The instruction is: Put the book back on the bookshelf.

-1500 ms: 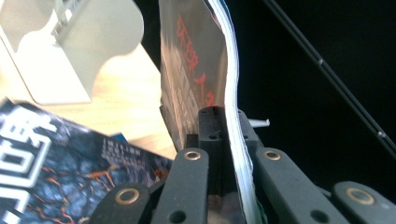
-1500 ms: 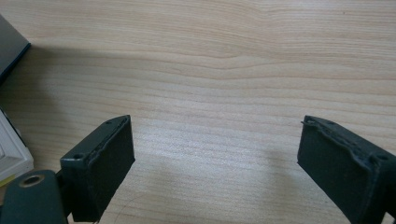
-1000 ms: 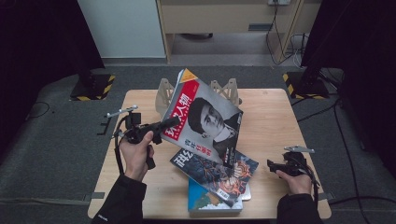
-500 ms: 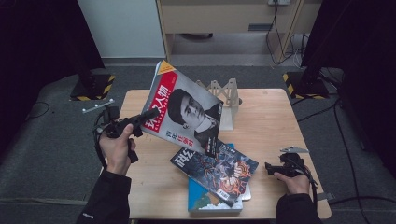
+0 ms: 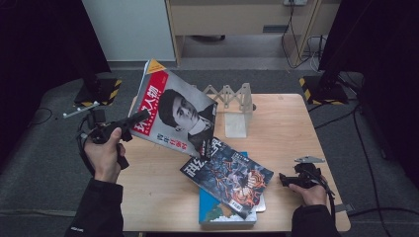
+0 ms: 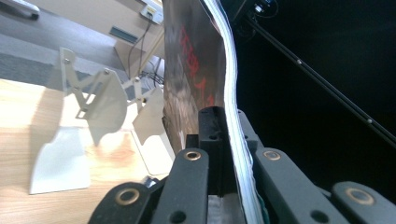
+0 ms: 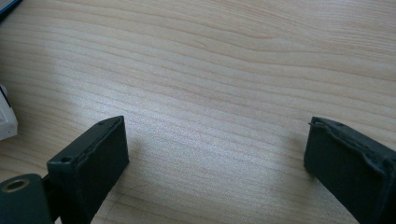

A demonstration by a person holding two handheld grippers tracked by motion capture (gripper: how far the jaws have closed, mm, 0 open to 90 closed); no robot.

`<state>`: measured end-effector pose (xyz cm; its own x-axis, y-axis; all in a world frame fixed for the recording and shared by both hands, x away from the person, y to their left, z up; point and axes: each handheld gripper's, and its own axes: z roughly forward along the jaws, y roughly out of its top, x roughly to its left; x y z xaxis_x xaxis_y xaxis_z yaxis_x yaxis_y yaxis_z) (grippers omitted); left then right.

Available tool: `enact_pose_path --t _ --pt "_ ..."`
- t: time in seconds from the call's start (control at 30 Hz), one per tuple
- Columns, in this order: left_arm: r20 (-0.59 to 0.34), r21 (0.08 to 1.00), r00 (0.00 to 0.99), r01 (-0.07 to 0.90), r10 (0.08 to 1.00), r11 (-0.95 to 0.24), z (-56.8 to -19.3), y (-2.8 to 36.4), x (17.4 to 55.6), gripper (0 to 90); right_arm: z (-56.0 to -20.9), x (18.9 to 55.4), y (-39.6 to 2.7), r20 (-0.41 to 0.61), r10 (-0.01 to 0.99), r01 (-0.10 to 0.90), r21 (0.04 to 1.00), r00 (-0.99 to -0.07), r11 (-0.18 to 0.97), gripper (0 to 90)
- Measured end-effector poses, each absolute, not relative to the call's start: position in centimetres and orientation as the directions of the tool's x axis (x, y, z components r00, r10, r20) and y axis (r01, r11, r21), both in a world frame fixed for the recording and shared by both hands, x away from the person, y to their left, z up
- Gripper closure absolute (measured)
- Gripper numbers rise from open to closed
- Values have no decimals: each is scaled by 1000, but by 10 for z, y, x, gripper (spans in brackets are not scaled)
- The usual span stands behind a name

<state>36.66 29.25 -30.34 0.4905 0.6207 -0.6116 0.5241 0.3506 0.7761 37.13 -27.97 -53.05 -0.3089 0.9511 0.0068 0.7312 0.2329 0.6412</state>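
The magazine (image 5: 175, 112) has swung up leftward, pinched in the left gripper (image 5: 132, 122); next, slot it into the rack (image 5: 232, 106) beyond the fingertips, while the right gripper (image 5: 285, 179) idles wide open, empty.

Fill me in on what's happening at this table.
A person's left gripper is shut on the edge of a magazine with a portrait cover, held tilted above the wooden table. The right gripper rests open near the table's right edge. Two more magazines lie stacked beside a folding white rack.
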Motion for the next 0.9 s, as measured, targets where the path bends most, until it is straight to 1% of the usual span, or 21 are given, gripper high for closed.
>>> enact_pose_path --t 0.53,0.77,0.9 --pt "-580 792 422 491 697 362 -295 335 362 859 -533 370 -279 7 950 715 660 -314 231 47" --pt "-557 801 386 482 735 354 -292 345 368 859 -534 370 -280 7 948 710 665 -317 233 42" --pt "-540 806 365 483 758 342 -293 345 376 859 -534 370 -280 5 948 709 666 -317 233 41"
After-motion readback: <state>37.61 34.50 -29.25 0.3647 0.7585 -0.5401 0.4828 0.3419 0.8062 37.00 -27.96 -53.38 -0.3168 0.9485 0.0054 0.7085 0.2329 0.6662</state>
